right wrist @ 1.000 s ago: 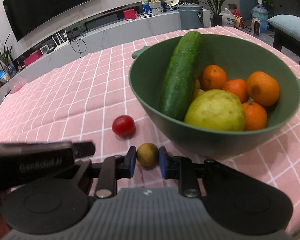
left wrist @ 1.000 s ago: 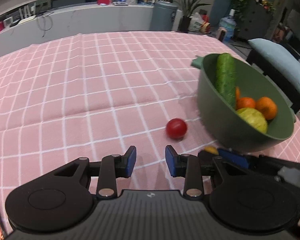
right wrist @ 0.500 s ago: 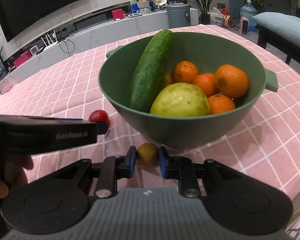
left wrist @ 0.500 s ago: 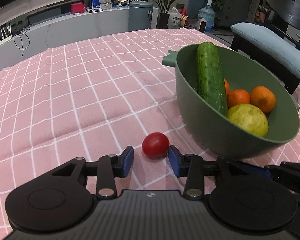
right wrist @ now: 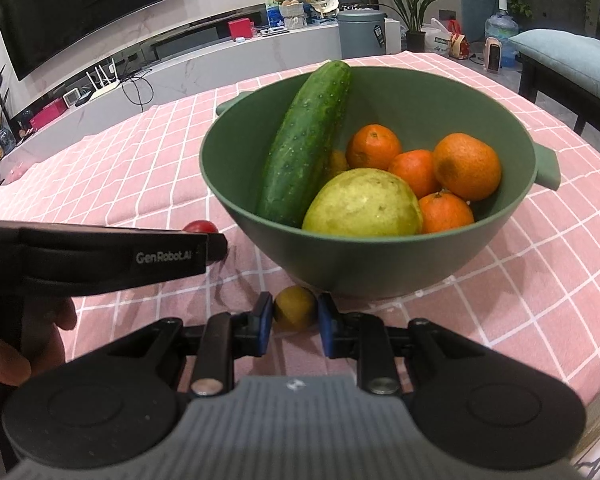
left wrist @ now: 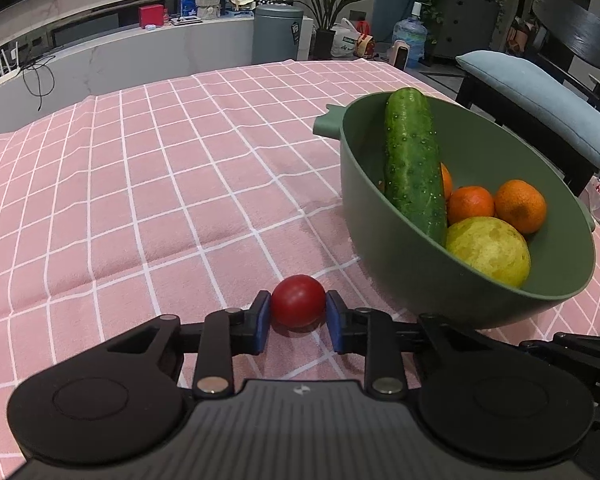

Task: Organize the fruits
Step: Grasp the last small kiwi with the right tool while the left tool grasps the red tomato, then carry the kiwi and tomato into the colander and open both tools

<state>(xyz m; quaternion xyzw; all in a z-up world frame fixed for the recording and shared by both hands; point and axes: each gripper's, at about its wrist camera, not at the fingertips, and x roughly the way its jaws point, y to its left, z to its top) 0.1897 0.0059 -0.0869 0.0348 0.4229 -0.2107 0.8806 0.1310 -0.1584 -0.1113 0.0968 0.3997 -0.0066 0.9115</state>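
Note:
A red tomato (left wrist: 298, 306) sits on the pink checked cloth between the blue pads of my left gripper (left wrist: 298, 318), which is closed on it. It also shows in the right wrist view (right wrist: 199, 227). My right gripper (right wrist: 294, 320) is shut on a small yellow-green fruit (right wrist: 295, 306) and holds it just in front of the green bowl (right wrist: 380, 258). The bowl (left wrist: 416, 276) holds a cucumber (right wrist: 306, 144), a large yellow-green fruit (right wrist: 362, 204) and several oranges (right wrist: 466, 166).
The pink checked tablecloth (left wrist: 140, 184) stretches left and back from the bowl. The left gripper's body (right wrist: 100, 256) crosses the left of the right wrist view. A chair with a blue cushion (left wrist: 540, 112) stands past the table's right edge.
My left gripper moved forward around the tomato and closed on it. My right gripper kept hold of the small fruit and shifted so that the bowl sits more central ahead.

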